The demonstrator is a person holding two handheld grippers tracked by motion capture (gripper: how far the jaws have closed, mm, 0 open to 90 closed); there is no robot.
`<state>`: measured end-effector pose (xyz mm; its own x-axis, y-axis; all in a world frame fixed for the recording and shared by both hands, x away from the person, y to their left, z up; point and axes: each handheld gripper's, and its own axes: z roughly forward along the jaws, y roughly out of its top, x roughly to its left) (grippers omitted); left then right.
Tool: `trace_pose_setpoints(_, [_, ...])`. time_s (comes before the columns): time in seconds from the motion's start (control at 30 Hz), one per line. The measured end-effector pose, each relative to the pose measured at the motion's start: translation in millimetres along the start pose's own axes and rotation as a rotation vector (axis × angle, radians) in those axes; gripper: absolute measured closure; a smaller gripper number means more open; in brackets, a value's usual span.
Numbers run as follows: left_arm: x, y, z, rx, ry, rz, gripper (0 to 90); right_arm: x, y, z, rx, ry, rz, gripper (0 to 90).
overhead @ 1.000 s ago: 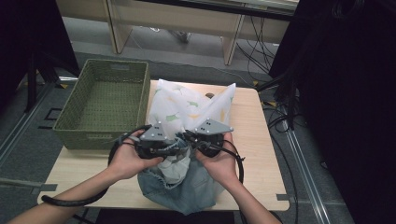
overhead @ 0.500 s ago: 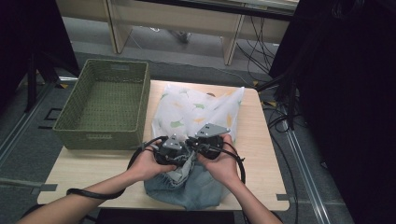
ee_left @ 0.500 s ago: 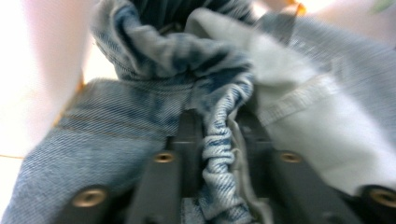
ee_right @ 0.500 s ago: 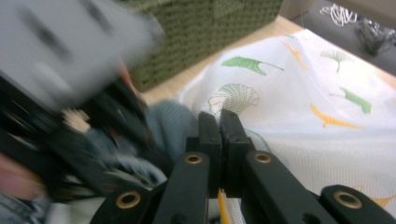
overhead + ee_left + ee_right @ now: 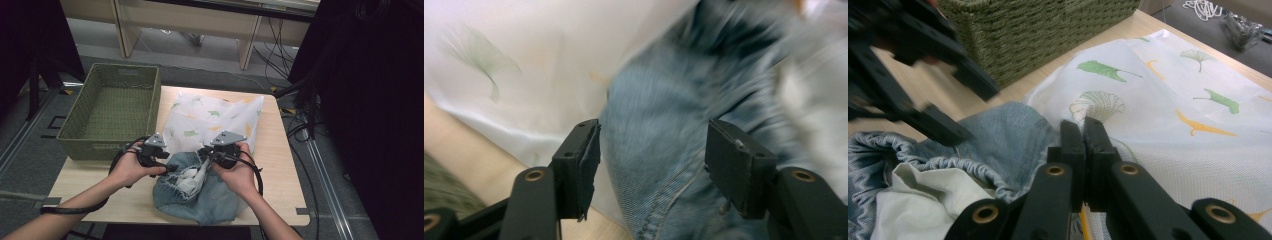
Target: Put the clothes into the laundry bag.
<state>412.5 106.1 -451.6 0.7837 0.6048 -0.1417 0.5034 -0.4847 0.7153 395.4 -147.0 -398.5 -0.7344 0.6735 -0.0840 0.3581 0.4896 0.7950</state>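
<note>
A white bag [image 5: 215, 120] printed with green and yellow leaves lies flat across the table, and the same bag [image 5: 1168, 85] fills the right gripper view. A blue denim garment [image 5: 200, 195] with a pale lining is bunched at its near end, close to the table's front edge. My left gripper [image 5: 172, 168] is open at the garment's left side; the denim [image 5: 659, 130] lies between and beyond its jaws [image 5: 649, 160]. My right gripper [image 5: 206, 154] is shut, seemingly pinching the bag's edge [image 5: 1083, 135] where it meets the denim [image 5: 1008, 125].
An empty green woven basket [image 5: 107, 147] stands at the table's left side, touching the bag's left edge. Bare wooden tabletop [image 5: 280, 170] shows to the right of the bag and in front of the basket. Cables trail on the floor at the right.
The bag, held up a second ago, now lies flatter and more spread out. My left gripper has moved left, away from the right one, and stands open.
</note>
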Motion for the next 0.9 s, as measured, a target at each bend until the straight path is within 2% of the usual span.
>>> trace_pose_setpoints(0.07, [4.5, -2.2, 13.6, 0.040, -0.002, 0.001, 38.3, -0.2, -0.2, 0.2, 0.001, 0.002, -0.005, 90.0])
trace_pose_setpoints(0.1, [5.7, -3.4, 20.7, 0.054, -0.004, -0.016, 39.5, -0.4, -0.6, 0.7, 0.002, 0.003, -0.006, 90.0])
trace_pose_setpoints(0.13, [7.3, -4.5, 26.5, 0.067, -0.016, -0.014, 43.0, -0.4, -0.9, 1.4, 0.003, 0.006, -0.005, 90.0])
trace_pose_setpoints(0.17, [8.0, -5.3, 30.6, 0.063, -0.029, -0.022, 50.4, -0.2, -1.2, 1.9, 0.004, 0.007, -0.005, 90.0])
trace_pose_setpoints(0.23, [6.7, -4.0, 31.2, 0.054, -0.035, -0.029, 73.0, 0.8, -2.3, 3.5, 0.010, 0.012, -0.003, 90.0])
trace_pose_setpoints(0.27, [4.3, -1.9, 27.9, 0.035, -0.039, -0.036, 80.1, 1.9, -2.8, 3.7, 0.012, 0.010, 0.002, 90.0])
trace_pose_setpoints(0.3, [1.2, 0.8, 22.9, 0.019, -0.046, -0.039, 83.1, 2.5, -3.0, 3.9, 0.012, 0.011, 0.001, 90.0])
trace_pose_setpoints(0.33, [-2.7, 4.1, 17.0, -0.002, -0.053, -0.037, 84.3, 3.4, -1.6, 3.8, -0.010, 0.006, 0.001, 90.0])
trace_pose_setpoints(0.43, [-16.1, 15.0, -2.8, -0.077, -0.071, -0.025, 84.6, 4.7, 1.6, 2.7, -0.027, 0.005, 0.000, 90.0])
trace_pose_setpoints(0.47, [-20.2, 19.0, -9.2, -0.102, -0.074, -0.020, 84.8, 7.0, 5.0, 1.2, -0.052, 0.004, -0.001, 90.0])
trace_pose_setpoints(0.5, [-25.2, 27.5, -22.3, -0.147, -0.065, -0.010, 84.8, 8.6, 6.3, 0.3, -0.061, 0.010, 0.004, 90.0])
trace_pose_setpoints(0.53, [-25.2, 27.5, -22.3, -0.147, -0.065, -0.010, 84.9, 8.6, 6.3, 0.3, -0.061, 0.010, 0.004, 90.0])
trace_pose_setpoints(0.57, [-26.0, 31.7, -29.0, -0.163, -0.053, -0.002, 85.0, 13.1, 10.8, -4.5, -0.094, 0.009, -0.005, 90.0])
trace_pose_setpoints(0.6, [-26.3, 34.5, -33.8, -0.175, -0.045, 0.000, 85.0, 13.1, 10.8, -4.5, -0.094, 0.009, -0.005, 90.0])
trace_pose_setpoints(0.7, [-27.7, 44.5, -51.4, -0.214, 0.005, 0.029, 84.9, 16.6, 17.3, -12.2, -0.138, 0.009, -0.018, 90.0])
trace_pose_setpoints(0.77, [-30.2, 48.7, -57.5, -0.222, 0.042, 0.059, 84.9, 17.7, 20.2, -15.3, -0.157, 0.012, -0.014, 90.0])
trace_pose_setpoints(0.8, [-32.3, 50.0, -58.1, -0.213, 0.060, 0.088, 84.8, 17.9, 20.9, -16.3, -0.163, 0.019, -0.007, 90.0])
trace_pose_setpoints(0.83, [-36.6, 50.5, -53.4, -0.180, 0.079, 0.147, 84.5, 18.0, 21.6, -16.9, -0.171, 0.031, 0.000, 90.0])
trace_pose_setpoints(0.87, [-36.6, 50.5, -53.4, -0.180, 0.079, 0.147, 84.4, 18.2, 21.4, -16.9, -0.172, 0.031, 0.003, 90.0])
trace_pose_setpoints(0.9, [-40.2, 48.6, -45.0, -0.157, 0.082, 0.169, 84.4, 18.2, 21.4, -16.9, -0.172, 0.031, 0.003, 90.0])
